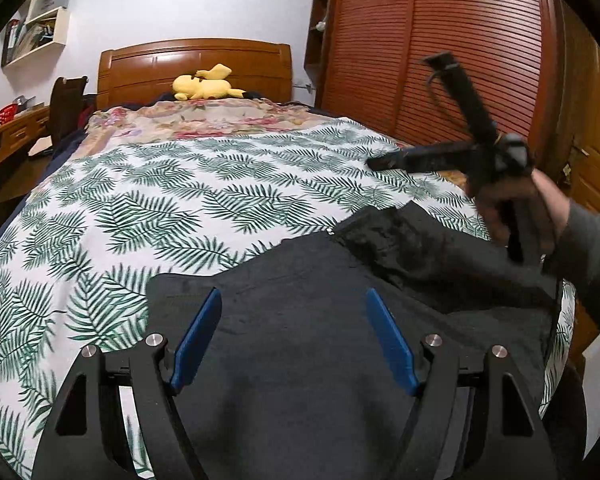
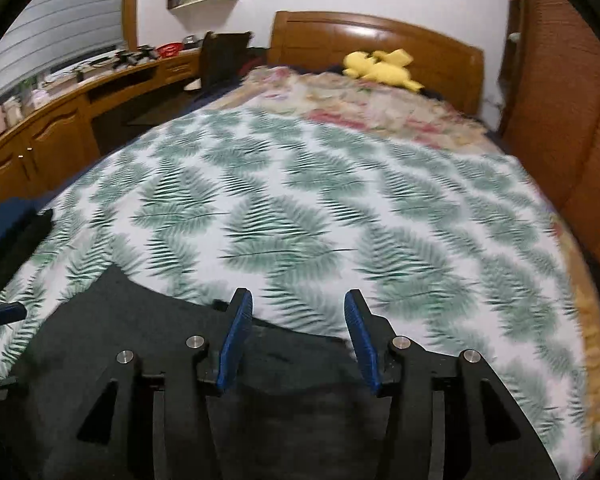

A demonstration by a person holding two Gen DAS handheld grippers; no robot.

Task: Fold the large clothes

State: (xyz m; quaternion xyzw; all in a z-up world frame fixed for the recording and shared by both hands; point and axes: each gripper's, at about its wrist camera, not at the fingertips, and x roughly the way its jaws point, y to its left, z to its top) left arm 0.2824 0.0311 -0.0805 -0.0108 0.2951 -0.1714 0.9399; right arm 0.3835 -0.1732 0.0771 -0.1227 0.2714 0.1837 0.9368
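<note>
A large dark garment [image 1: 300,360] lies spread on the near end of the bed, with a folded-over flap [image 1: 400,240] at its far right. My left gripper [image 1: 293,294] hovers over its middle, jaws open wide and nothing between the blue pads. A hand holds my right gripper [image 1: 380,162] raised above the garment's right side, blurred in the left wrist view. In the right wrist view the right gripper [image 2: 298,296] stands open and empty above the garment's far edge [image 2: 120,320].
The bed wears a white sheet with green palm leaves [image 1: 160,200], and a floral blanket [image 1: 220,118] lies beyond it. A yellow plush toy [image 1: 204,84] rests by the wooden headboard. A slatted wooden wardrobe [image 1: 440,40] stands to the right. A desk [image 2: 60,120] runs along the left.
</note>
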